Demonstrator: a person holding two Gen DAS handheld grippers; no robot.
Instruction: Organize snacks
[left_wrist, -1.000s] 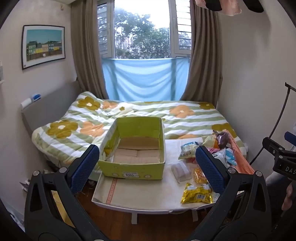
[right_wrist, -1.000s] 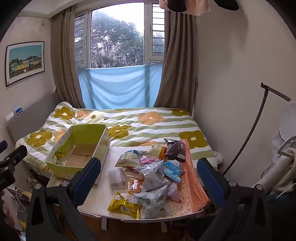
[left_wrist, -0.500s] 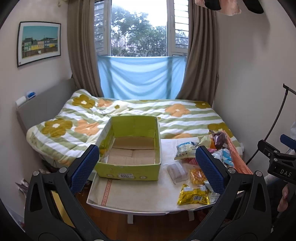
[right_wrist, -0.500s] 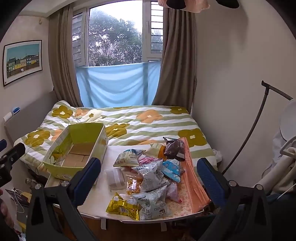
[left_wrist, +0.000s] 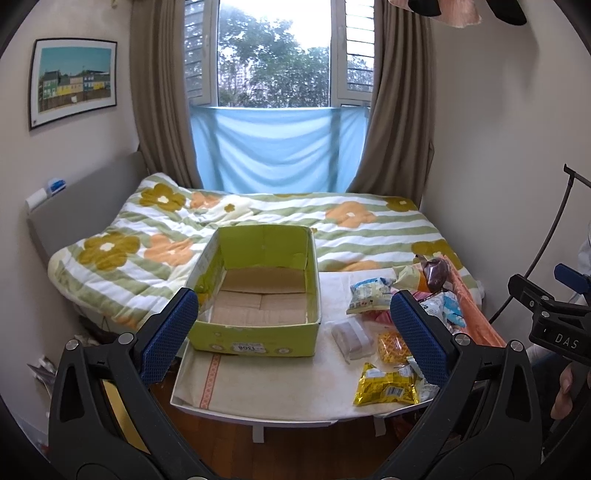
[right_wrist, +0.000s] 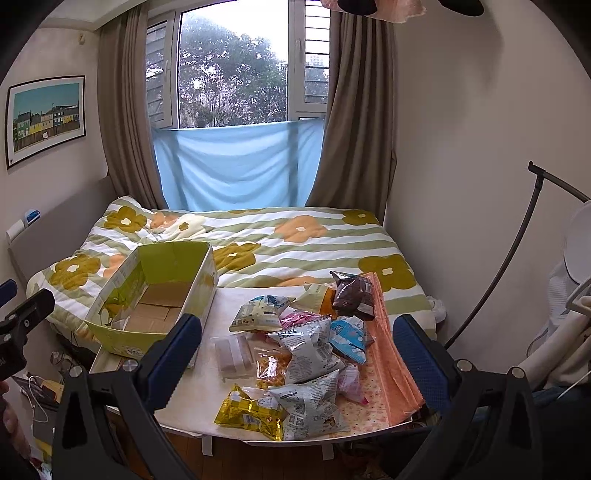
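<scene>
**Both grippers wide open above a table of snacks and an empty green box**

Plainly, neither gripper holds anything. The left gripper (left_wrist: 293, 332) has its blue-padded fingers (left_wrist: 168, 334) spread far apart, framing the green cardboard box (left_wrist: 258, 295); the right gripper (right_wrist: 295, 354) is spread just as wide over the snack pile (right_wrist: 306, 347).

Readable writing is scarce. A white sticker on the box's near wall (left_wrist: 246, 347) shows digits that look like "1306" upside down; the smaller print under it is too fine to read. In the left wrist view the letters "DAS" appear on the body of the right gripper at the frame's right edge. A silver packet (right_wrist: 306, 354) carries dark lettering near its top that I cannot make out with certainty.

The box sits at the left of the white table (left_wrist: 280, 391), open, with only bare brown flaps visible inside. The snacks lie to its right, apart from it: a yellow packet (right_wrist: 251, 411) at the near edge, a clear plastic tub (right_wrist: 232, 354), an orange mesh-patterned bag (right_wrist: 271, 365), a brown packet (right_wrist: 352, 295) at the back, and a folded orange cloth (right_wrist: 388, 354) along the right side.

Several packets overlap, so those beneath show only in slivers. The table's near corners are hidden behind the gripper arms, and a hand (left_wrist: 563, 391) is cut off at the right border.
</scene>
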